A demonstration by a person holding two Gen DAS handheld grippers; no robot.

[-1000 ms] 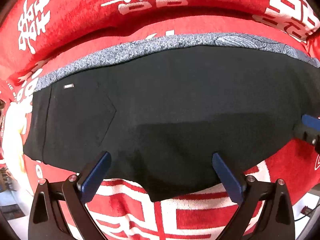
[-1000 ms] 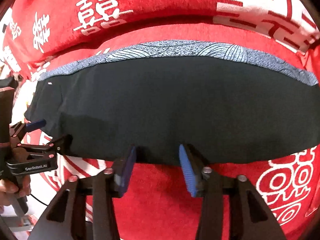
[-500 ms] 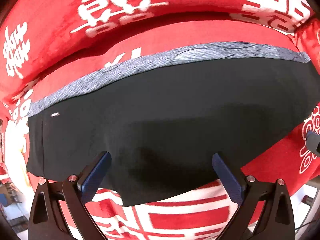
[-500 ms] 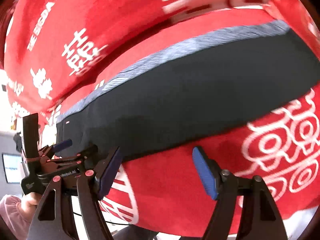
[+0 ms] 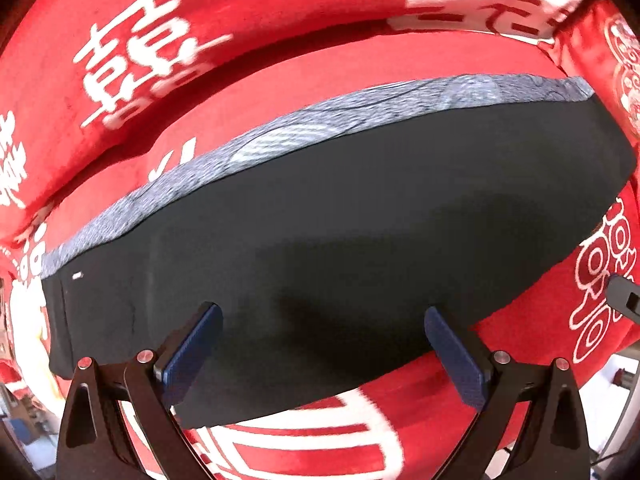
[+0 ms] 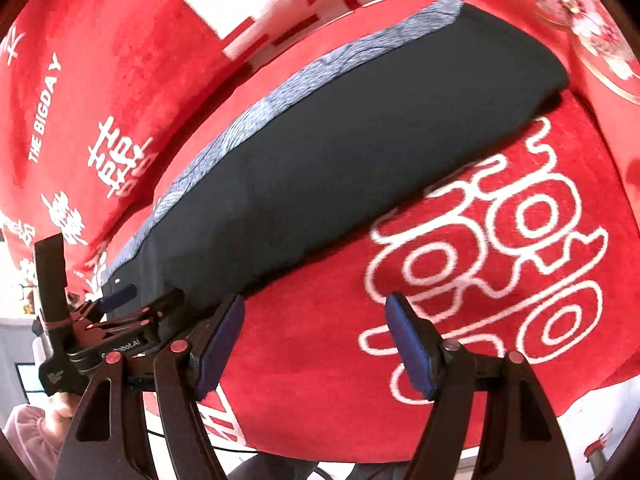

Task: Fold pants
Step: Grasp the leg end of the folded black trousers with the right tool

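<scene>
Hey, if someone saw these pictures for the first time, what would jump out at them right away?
The bright red cover with big white Chinese characters fills both views. Across its middle lie the black pants, flat, with a grey patterned band along the far edge. At the bottom of each view, an open gripper frames the scene: the left gripper over the pants' near edge, the right gripper over bare red fabric.

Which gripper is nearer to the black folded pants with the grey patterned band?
Left. The left gripper is open over the black folded pants, at their near edge. The right gripper is open over the red blanket, beside them.
</scene>
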